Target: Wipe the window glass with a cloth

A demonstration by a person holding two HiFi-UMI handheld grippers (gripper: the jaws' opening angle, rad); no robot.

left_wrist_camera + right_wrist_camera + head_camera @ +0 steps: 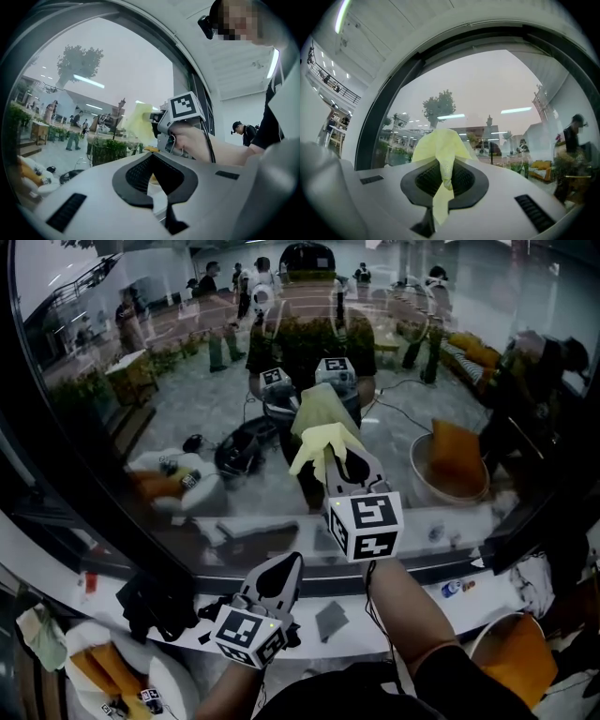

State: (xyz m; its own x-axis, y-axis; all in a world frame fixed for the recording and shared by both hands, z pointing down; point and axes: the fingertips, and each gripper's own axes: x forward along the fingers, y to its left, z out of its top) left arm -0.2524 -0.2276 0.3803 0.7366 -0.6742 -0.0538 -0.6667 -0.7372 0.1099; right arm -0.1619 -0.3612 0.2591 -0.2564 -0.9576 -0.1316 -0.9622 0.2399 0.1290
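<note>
The window glass (pixel 187 381) fills the upper head view and is full of reflections. My right gripper (pixel 345 463) is raised to the pane, shut on a pale yellow cloth (pixel 323 427) that fans out against the glass. In the right gripper view the cloth (pixel 440 150) hangs bunched between the jaws of the right gripper (pixel 444 176), with the glass (pixel 487 89) just beyond. My left gripper (pixel 278 576) is lower, over the sill, shut with nothing in it. The left gripper (pixel 157 171) looks up at the right gripper (pixel 157 123) and the cloth (pixel 138 123).
A white windowsill (pixel 412 615) runs below the pane, carrying a dark bundle (pixel 159 601), a small grey square (pixel 330 620) and a bottle (pixel 457 587). A dark window frame (pixel 56 456) curves down the left. A basket with an orange cushion (pixel 511 652) stands lower right.
</note>
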